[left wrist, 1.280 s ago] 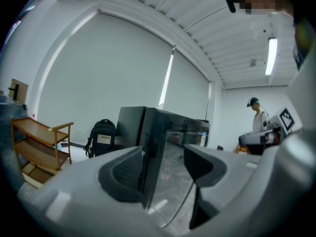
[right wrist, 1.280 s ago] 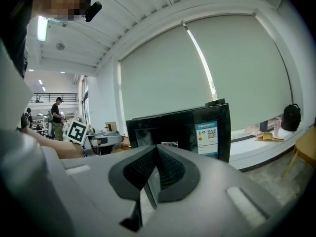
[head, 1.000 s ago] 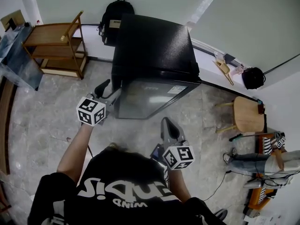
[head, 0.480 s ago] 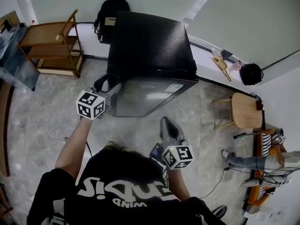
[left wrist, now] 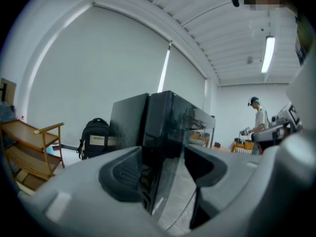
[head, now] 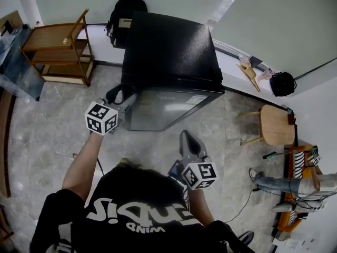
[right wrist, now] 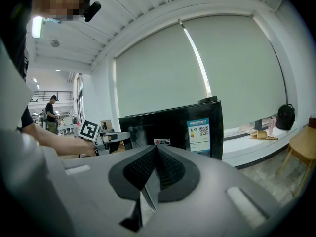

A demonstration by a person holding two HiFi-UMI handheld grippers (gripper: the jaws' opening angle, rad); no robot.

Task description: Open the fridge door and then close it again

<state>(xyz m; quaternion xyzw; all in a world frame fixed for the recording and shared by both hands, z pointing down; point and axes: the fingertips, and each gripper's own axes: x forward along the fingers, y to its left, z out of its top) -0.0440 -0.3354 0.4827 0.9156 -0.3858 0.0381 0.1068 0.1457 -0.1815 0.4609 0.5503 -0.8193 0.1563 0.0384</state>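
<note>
Biggest risk, I reckon: the left gripper [head: 122,95] has its jaws spread wide either side of the fridge door [head: 168,109] edge without clamping it, so a pull could slip right off (glossy front). The mini fridge [head: 168,46] sits on the floor and looks about shut. The right gripper [head: 187,138] has its jaws pressed together, holding nothing.

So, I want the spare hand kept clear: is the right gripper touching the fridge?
Apart. The head view shows a strip of bare floor between the right gripper and the fridge front.
</note>
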